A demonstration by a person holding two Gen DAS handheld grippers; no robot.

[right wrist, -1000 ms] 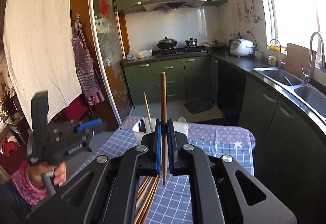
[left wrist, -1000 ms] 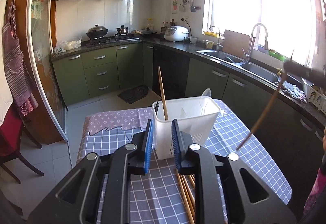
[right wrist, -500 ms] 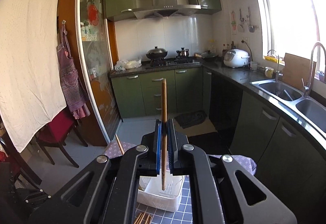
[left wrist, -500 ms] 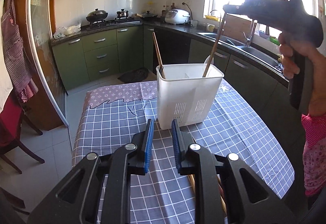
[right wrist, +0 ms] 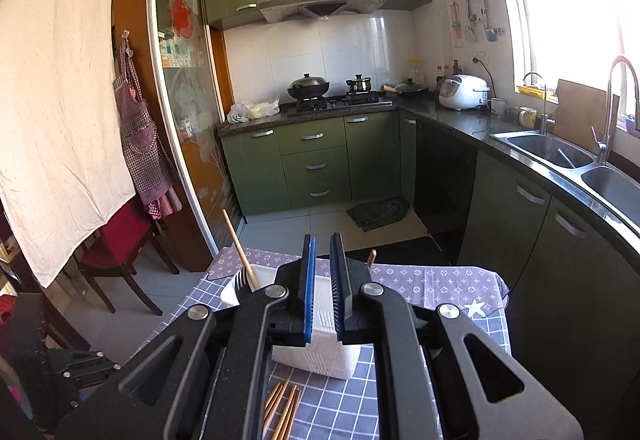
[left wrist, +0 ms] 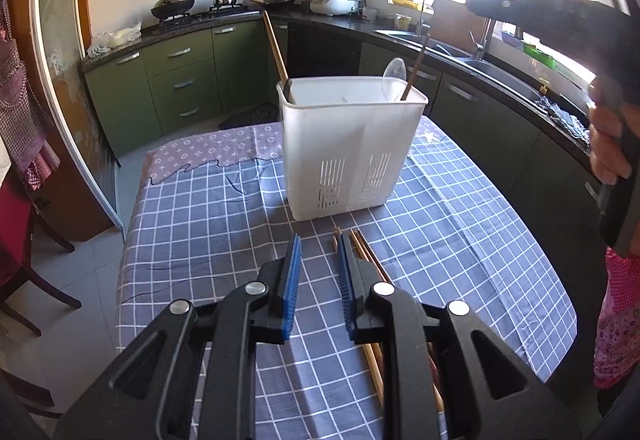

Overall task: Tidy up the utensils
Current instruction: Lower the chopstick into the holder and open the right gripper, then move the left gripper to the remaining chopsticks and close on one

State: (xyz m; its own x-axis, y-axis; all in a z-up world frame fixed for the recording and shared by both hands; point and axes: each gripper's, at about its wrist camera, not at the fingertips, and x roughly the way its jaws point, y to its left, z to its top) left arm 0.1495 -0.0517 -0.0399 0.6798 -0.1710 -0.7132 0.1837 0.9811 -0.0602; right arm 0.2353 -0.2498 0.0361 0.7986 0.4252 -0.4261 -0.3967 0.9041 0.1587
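Note:
A white slotted utensil caddy (left wrist: 352,143) stands on the checked tablecloth. It holds a fork, a spoon (left wrist: 394,69), a long chopstick (left wrist: 276,47) at its left end and another chopstick (left wrist: 414,71) at its right end. Several wooden chopsticks (left wrist: 360,242) lie on the cloth in front of it. My left gripper (left wrist: 319,244) hovers low, just left of their tips, open with nothing between its pads. My right gripper (right wrist: 322,244) is above the caddy (right wrist: 316,360); its jaws are opening and nothing is between them. It also shows at the upper right of the left wrist view (left wrist: 484,5).
The table (left wrist: 200,207) has its left edge beside a red chair (right wrist: 120,240). A green counter with a double sink (right wrist: 560,155) runs along the right. A person's hand (left wrist: 608,143) and pink sleeve are at the table's right side.
The right gripper carried a chopstick over the caddy and let it go; the stick now stands in the caddy's right end. The left gripper sank toward the chopsticks on the cloth.

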